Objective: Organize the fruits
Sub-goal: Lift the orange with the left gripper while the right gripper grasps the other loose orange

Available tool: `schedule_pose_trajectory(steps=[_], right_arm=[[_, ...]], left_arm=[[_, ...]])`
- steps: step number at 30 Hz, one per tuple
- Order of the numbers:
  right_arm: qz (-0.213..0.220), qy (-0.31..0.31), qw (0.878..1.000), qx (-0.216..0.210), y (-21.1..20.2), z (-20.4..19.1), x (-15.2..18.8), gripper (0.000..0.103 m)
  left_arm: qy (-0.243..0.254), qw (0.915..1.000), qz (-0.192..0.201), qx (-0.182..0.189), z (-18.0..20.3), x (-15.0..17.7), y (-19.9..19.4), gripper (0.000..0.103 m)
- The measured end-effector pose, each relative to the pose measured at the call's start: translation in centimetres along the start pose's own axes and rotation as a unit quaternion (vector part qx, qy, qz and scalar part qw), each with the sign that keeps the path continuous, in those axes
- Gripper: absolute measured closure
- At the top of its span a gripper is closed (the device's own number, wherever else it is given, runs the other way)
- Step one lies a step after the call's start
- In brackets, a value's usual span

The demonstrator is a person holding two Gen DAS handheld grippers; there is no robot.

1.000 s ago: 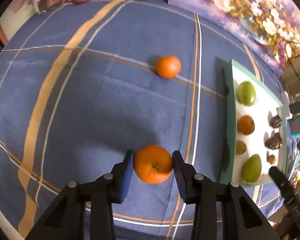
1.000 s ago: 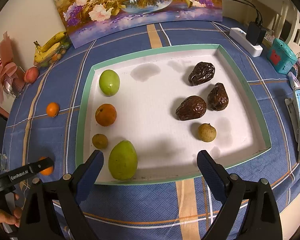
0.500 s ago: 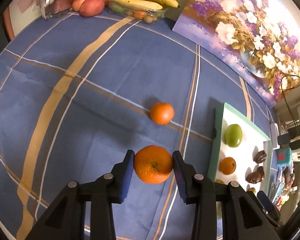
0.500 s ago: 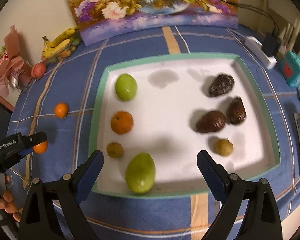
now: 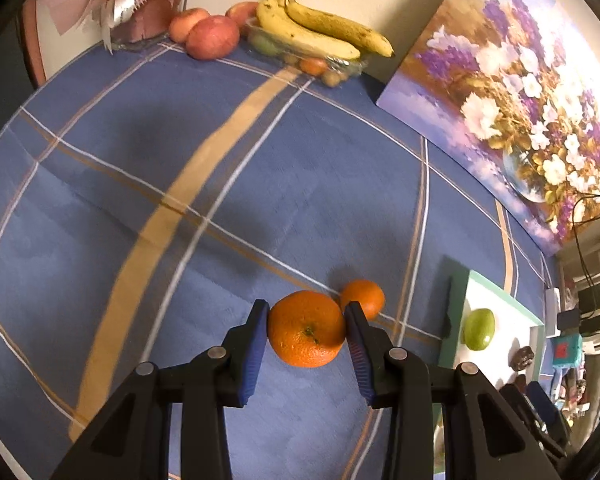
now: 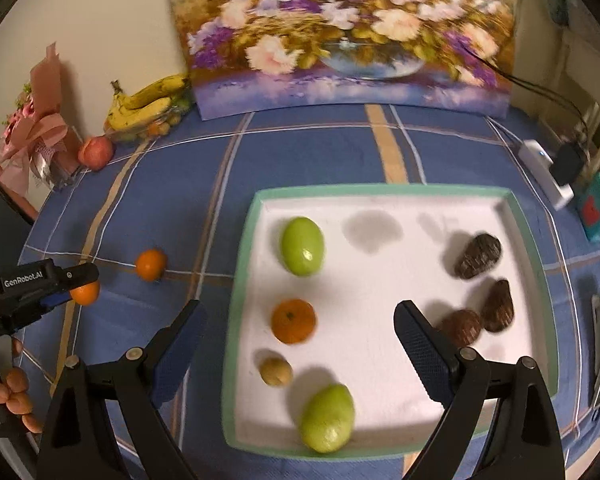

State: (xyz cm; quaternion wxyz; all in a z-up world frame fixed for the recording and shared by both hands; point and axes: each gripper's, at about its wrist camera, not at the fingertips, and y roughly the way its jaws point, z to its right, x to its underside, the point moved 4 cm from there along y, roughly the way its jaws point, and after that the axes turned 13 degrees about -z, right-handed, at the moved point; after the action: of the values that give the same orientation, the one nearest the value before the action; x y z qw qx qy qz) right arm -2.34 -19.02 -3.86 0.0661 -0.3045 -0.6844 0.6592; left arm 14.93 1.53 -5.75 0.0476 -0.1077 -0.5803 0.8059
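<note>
The left tool (image 5: 306, 330) is squeezing a big orange (image 5: 306, 328). Both blue pads (image 5: 256, 344) press on its sides, one on each side. The orange is held up above the blue cloth (image 5: 180, 200) that covers the desk. Just behind it, a smaller orange (image 5: 364, 298) sits on the cloth, partly hidden by the right pad.

The right tool (image 6: 298, 356) is wide apart and holds nothing. It hangs over the near part of a white tray (image 6: 380, 280) with a green rim. Inside the tray, down the left side, there is a green fruit (image 6: 302, 246), then an orange fruit (image 6: 293, 321), then a little brown fruit (image 6: 275, 372), then another green fruit (image 6: 327, 418) by the near edge. On the right side of the tray sit three dark brown wrinkly fruits (image 6: 478, 256), close together.

From the right camera, the left tool shows far off to the left of the tray, with its orange peeking out, and the smaller orange lies between it and the tray.

At the back of the desk, by the wall, lie bananas (image 5: 316, 28) and red apples (image 5: 212, 36). A flower painting (image 6: 340, 32) leans there too.
</note>
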Motion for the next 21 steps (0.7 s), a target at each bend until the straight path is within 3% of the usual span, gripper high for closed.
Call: schedule_pose_trajectory(steps=[8,11,14,21], right_arm=[[-0.029,-0.003,0.999,-0.016,1.6,-3.6,-3.0,0.018],[-0.033,-0.016,0.999,-0.017,1.7,-5.3,-4.2,0.035],[-0.045,-0.022,0.999,-0.016,2.0,-6.8,-5.0,0.037],[-0.072,-0.069,0.995,-0.005,3.8,-11.2,-6.0,0.054]], left_arm=[[-0.016,0.9999,0.004,0.000,-1.1,-0.8,-0.3,0.062],[-0.023,0.9997,0.004,0.004,-1.7,-1.3,-0.1,0.062],[-0.029,0.9995,0.004,0.014,-2.5,-1.8,0.0,0.062],[-0.040,0.9991,-0.002,0.015,-4.2,-2.9,0.3,0.062]])
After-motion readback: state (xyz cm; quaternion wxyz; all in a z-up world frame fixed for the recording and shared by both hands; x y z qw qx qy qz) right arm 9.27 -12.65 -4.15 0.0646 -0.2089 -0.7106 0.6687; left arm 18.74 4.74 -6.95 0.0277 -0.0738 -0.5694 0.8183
